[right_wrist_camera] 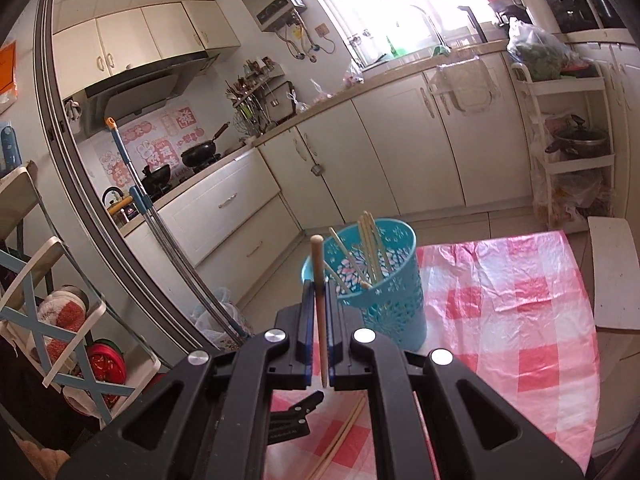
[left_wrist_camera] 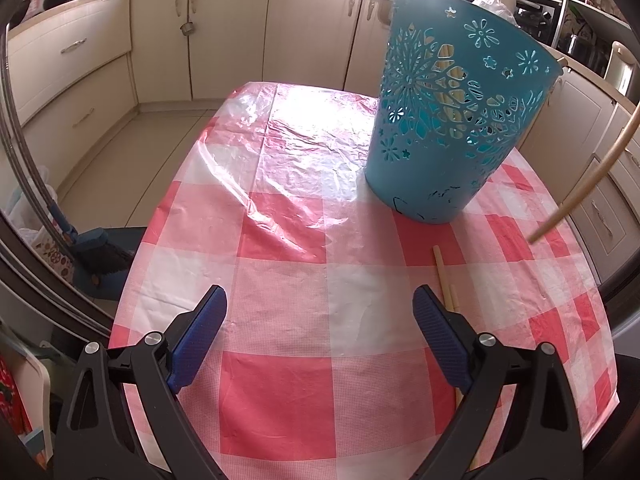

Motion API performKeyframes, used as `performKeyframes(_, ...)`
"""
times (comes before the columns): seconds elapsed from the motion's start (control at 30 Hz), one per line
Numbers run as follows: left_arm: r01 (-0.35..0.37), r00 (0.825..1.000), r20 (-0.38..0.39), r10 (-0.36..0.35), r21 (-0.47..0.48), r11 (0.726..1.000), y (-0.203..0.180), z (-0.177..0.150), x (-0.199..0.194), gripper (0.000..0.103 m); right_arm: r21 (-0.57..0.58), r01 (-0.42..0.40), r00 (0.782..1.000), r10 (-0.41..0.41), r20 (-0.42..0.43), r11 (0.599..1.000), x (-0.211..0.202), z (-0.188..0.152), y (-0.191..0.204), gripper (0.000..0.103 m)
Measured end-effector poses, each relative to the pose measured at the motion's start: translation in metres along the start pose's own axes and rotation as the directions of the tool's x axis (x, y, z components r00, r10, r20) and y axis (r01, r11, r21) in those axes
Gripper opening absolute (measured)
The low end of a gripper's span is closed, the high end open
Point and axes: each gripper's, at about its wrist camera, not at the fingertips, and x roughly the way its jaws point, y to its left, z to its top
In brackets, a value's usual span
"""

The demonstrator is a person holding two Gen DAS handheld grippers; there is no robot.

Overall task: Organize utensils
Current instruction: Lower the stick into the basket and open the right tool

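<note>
A blue perforated basket (left_wrist_camera: 452, 120) stands on the red-and-white checked tablecloth (left_wrist_camera: 288, 280); it also shows in the right wrist view (right_wrist_camera: 380, 280) with several chopsticks (right_wrist_camera: 370, 248) standing in it. My left gripper (left_wrist_camera: 320, 328) is open and empty, low over the cloth in front of the basket. Two chopsticks (left_wrist_camera: 444, 280) lie on the cloth beside its right finger. My right gripper (right_wrist_camera: 318, 292) is shut on a single wooden chopstick (right_wrist_camera: 319, 280), held upright above the table's near side, short of the basket. That chopstick's end shows in the left wrist view (left_wrist_camera: 580, 184). Loose chopsticks (right_wrist_camera: 340, 440) lie below.
Cream kitchen cabinets (left_wrist_camera: 224, 32) surround the table. A broom and dustpan (left_wrist_camera: 92, 248) stand on the floor at the table's left. A mop handle (right_wrist_camera: 160, 220) and shelf rack (right_wrist_camera: 572, 152) stand by the walls. A white board (right_wrist_camera: 612, 272) lies past the table's right edge.
</note>
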Motion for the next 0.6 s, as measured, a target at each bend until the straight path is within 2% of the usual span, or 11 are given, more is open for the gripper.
performKeyframes(0.2, 0.0, 1.0, 0.0, 0.0, -0.001, 1.0, 0.0, 0.0, 0.0, 0.09, -0.032, -0.05, 0.997, 0.051, 0.059, 0.998, -0.011, 0.046, 0.018, 0.006)
performKeyframes(0.3, 0.0, 1.0, 0.0, 0.0, -0.001, 1.0, 0.0, 0.0, 0.0, 0.09, -0.064, -0.045, 0.993, 0.052, 0.102, 0.997, -0.014, 0.068, 0.029, 0.006)
performKeyframes(0.47, 0.002, 1.0, 0.0, -0.002, -0.003, 1.0, 0.001, 0.0, 0.001, 0.09, -0.114, 0.006, 0.988, 0.011, 0.153, 0.994, 0.0, 0.096, 0.039, 0.006)
performKeyframes(0.6, 0.003, 1.0, 0.0, -0.003, -0.003, 1.0, 0.001, 0.0, 0.001, 0.09, -0.136, 0.103, 0.985, -0.082, 0.151, 0.985, 0.032, 0.098, 0.033, 0.006)
